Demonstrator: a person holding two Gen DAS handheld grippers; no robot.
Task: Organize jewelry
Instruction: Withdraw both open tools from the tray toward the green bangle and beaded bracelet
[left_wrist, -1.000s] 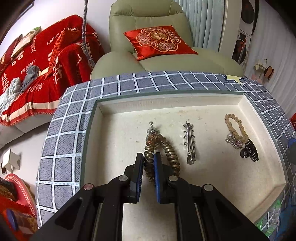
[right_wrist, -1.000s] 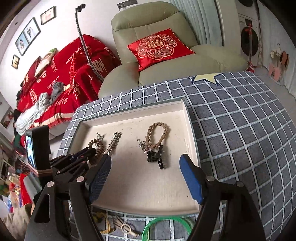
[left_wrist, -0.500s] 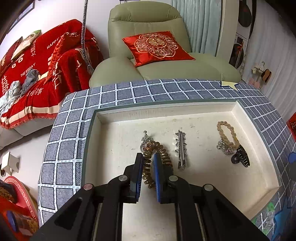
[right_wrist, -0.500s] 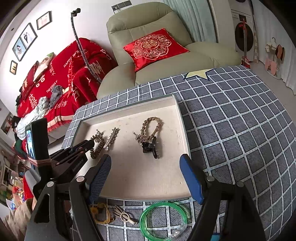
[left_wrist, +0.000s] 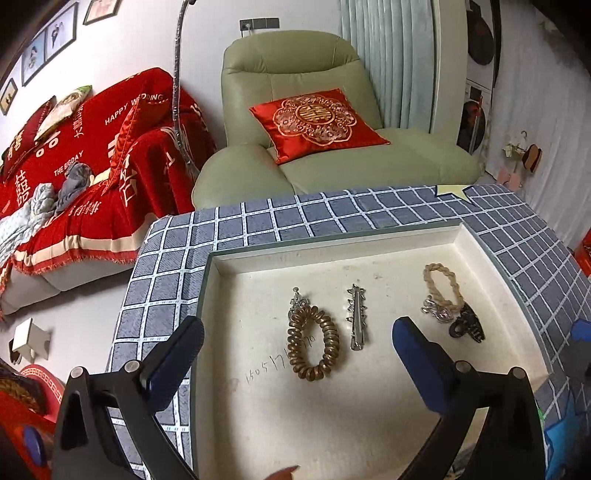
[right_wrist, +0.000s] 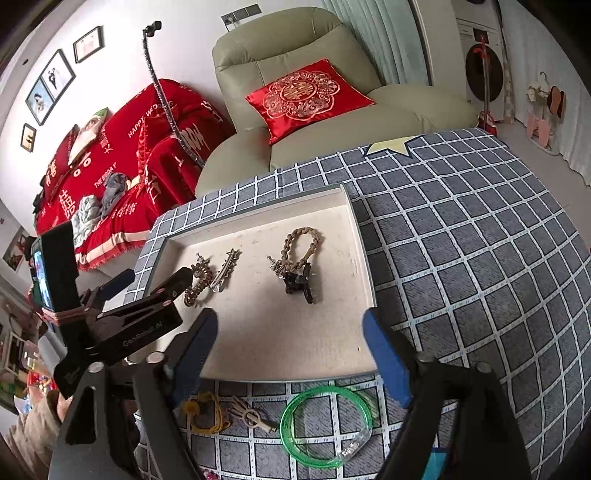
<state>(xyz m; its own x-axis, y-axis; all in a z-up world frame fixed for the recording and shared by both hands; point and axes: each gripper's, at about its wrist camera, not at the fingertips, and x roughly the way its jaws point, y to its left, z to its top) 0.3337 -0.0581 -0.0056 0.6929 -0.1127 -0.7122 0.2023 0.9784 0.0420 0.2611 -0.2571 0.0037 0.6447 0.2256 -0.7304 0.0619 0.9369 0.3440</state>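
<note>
The left gripper (left_wrist: 297, 347) jaws are opening wide, pinching nothing. The gold coil hair tie (left_wrist: 313, 341) lies loose in the tray (left_wrist: 369, 242), between them. The right gripper (right_wrist: 290, 354) jaws are opening too, empty, with the green bangle (right_wrist: 325, 424) on the table just below them.

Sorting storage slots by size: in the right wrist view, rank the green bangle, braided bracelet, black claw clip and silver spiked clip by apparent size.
1. green bangle, though it is nearest the camera
2. braided bracelet
3. silver spiked clip and black claw clip: too alike to rank
</note>
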